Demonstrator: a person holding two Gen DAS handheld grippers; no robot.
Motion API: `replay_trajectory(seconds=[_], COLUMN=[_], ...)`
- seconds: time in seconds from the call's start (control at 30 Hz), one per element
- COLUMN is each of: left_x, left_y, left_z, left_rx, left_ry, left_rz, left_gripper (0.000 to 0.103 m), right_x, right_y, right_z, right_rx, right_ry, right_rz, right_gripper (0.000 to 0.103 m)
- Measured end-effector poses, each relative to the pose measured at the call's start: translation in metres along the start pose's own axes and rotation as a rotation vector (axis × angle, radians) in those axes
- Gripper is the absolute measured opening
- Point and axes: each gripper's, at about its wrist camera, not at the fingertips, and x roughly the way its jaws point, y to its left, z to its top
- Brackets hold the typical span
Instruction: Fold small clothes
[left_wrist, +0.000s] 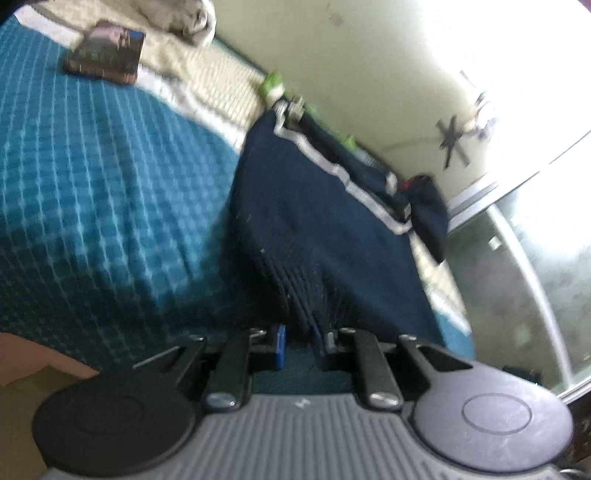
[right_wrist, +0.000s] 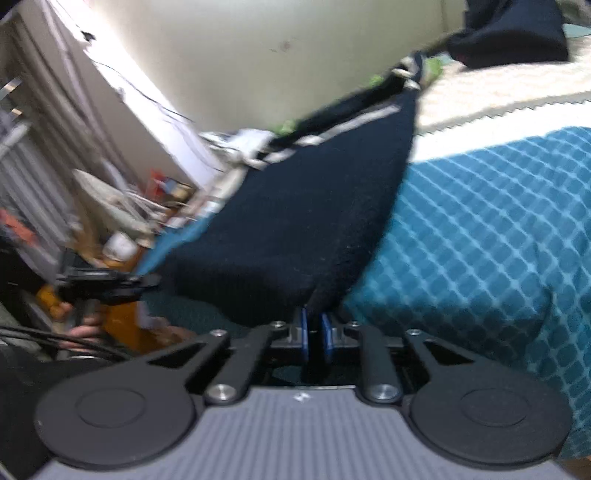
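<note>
Both my views are smeared with motion blur and bent by the fisheye toward the corners. Daylight blows out the upper right of the left wrist frame, washing the wall (left_wrist: 369, 55) to glare. In the right wrist frame, the clutter at left blurs most; the dark garment (right_wrist: 314, 221) loses its texture.

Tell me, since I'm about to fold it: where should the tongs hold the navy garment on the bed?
Grip the near hem at its two corners, coming in low from the bed's near edge. The navy garment lies flat on the blue bedspread with its white-striped end far away, so the near edge is free. Both the left tongs and right tongs already pinch it there.
</note>
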Motion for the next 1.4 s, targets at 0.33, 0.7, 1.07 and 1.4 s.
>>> replay_trajectory(seconds=[0.33, 0.7, 1.07, 1.4], left_x=[0.028, 0.101, 0.155, 0.138], left_y=[-0.036, -0.036, -0.030, -0.060], left_z=[0.104, 0.151, 0.174, 0.178], left_rx=[0.014, 0.139, 0.174, 0.273], left_ry=[-0.131, -0.178, -0.053, -0.184], left_rz=[-0.043, 0.318, 0.374, 0.293], left_gripper=[0.012, 0.059, 0.019, 0.017], right_x=[0.002, 0.050, 0.141, 0.073], right_y=[-0.017, -0.043, -0.036, -0.026], right_z=[0.101, 0.159, 0.195, 0.164], right_rx=[0.067, -0.001, -0.271, -0.198], right_ry=[-0.210, -0.311, -0.109, -0.315], right_rz=[0.065, -0.243, -0.415, -0.444], right_gripper=[0.010, 0.073, 0.001, 0.001])
